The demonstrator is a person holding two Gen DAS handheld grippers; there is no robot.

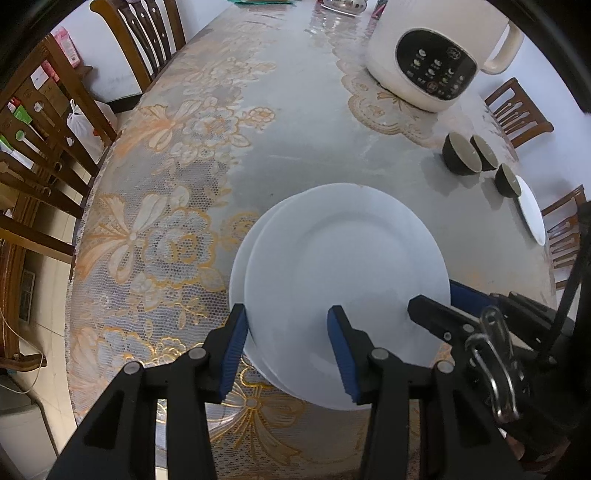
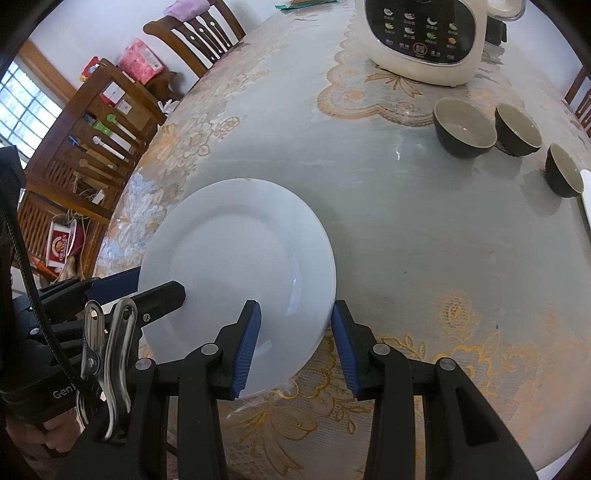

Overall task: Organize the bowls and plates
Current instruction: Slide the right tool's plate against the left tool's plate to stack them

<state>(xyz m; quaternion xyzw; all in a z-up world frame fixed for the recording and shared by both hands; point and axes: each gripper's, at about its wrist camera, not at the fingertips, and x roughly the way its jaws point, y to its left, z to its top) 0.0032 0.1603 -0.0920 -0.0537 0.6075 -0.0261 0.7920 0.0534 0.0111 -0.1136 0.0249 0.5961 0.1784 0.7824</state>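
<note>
Two white plates are stacked on the table: the top plate (image 1: 347, 266) lies slightly offset on the lower plate (image 1: 238, 273). The top plate also shows in the right wrist view (image 2: 236, 266). My left gripper (image 1: 288, 350) is open, its blue pads astride the near left rim of the stack. My right gripper (image 2: 295, 347) is open, its pads astride the near right rim. Three dark bowls (image 2: 463, 129) (image 2: 517, 127) (image 2: 563, 170) stand upright and apart at the right. Another white plate (image 1: 532, 210) lies beyond them at the table's right edge.
A cream electric cooker (image 1: 432, 55) stands at the back of the lace-covered table (image 1: 177, 229). Wooden chairs (image 1: 140, 33) line the left and right sides. A wooden shelf (image 2: 85, 147) with clutter stands at the left.
</note>
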